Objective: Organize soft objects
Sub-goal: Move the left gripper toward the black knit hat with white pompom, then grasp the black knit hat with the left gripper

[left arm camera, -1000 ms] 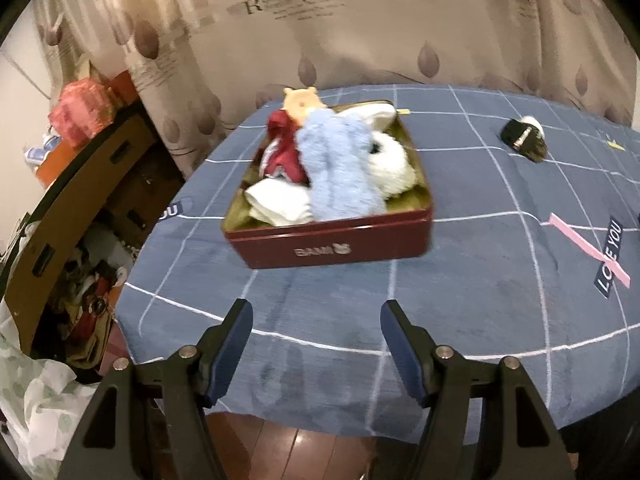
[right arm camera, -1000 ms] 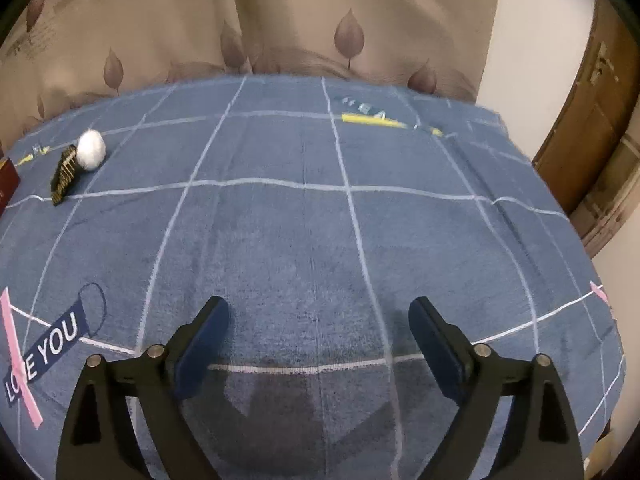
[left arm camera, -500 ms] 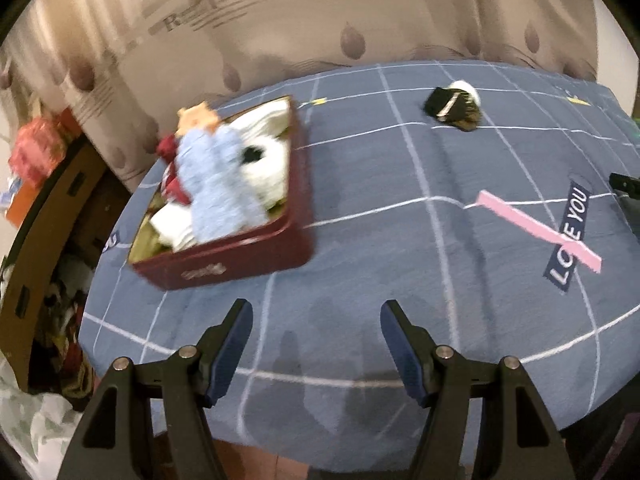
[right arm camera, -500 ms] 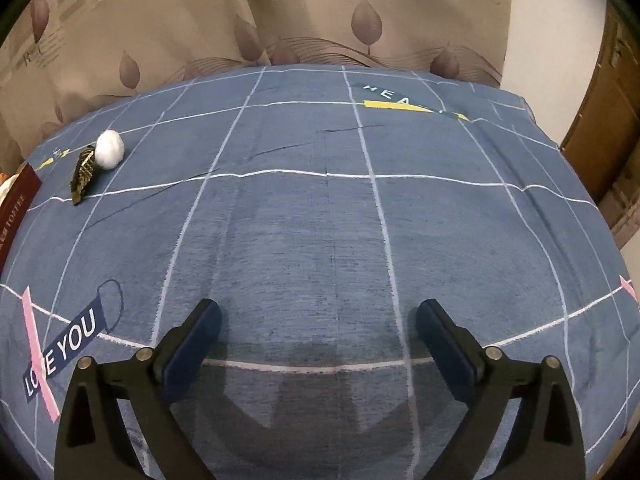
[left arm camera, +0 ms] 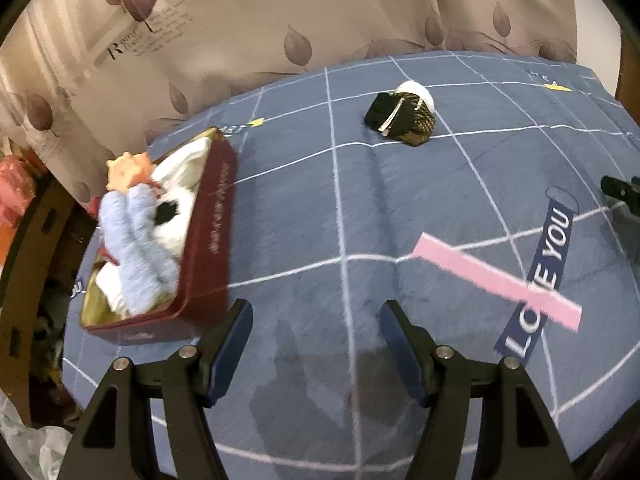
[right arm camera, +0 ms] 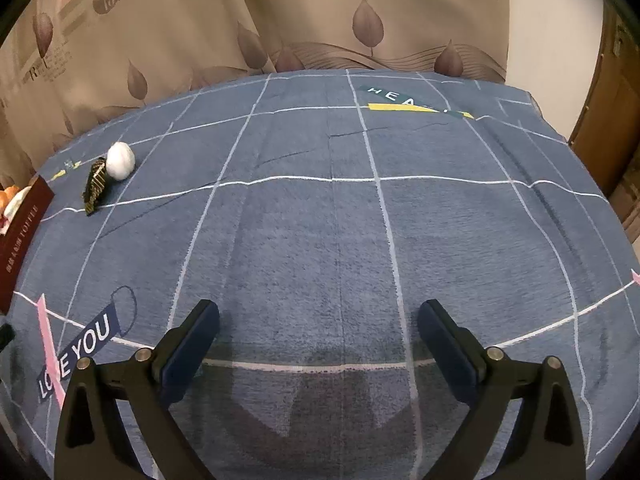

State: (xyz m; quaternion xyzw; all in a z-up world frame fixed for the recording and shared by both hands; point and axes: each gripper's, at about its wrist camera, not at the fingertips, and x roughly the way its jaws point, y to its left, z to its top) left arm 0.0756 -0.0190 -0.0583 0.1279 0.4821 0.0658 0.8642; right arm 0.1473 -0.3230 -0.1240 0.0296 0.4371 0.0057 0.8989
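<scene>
Left wrist view: shows whole red tin [left arm camera: 208,240] near the counter's [left arm camera: 320,208] left edge, lid off, packed w/ soft items. Contents: light-blue fuzzy piece [left arm camera: 136,248] lying along the tin's length, white fluffy piece [left arm camera: 176,184] w/ a black patch beside it, orange plush figure [left arm camera: 128,170] at the far end, a bit of red fabric at the left wall. Also shows cluttered shelving off the counter's left edge, blurred, contents not identifiable.

Right wrist view: shows only a strip of the tin's long wall [right arm camera: 20,240] at its left border; instead covers the counter's right half up to the right edge, bare blue cloth w/ white grid lines, plus a wooden door frame [right arm camera: 616,128] beyond.

Both views: dark patterned soft bundle [left arm camera: 402,118] w/ a white ball [right arm camera: 120,161] touching it on the far side, lying toward the far edge of the counter, well apart from the tin. Bundle is black/brown, checked pattern, w/ a pale band across. Leaf-print curtain [left arm camera: 240,32] hangs behind the far edge.

Left tongs [left arm camera: 316,344]: released, nothing between the pads, over the near edge just right of the tin's near corner.

Right tongs [right arm camera: 318,344]: spread wide, nothing between them, over bare cloth at the near edge.
</scene>
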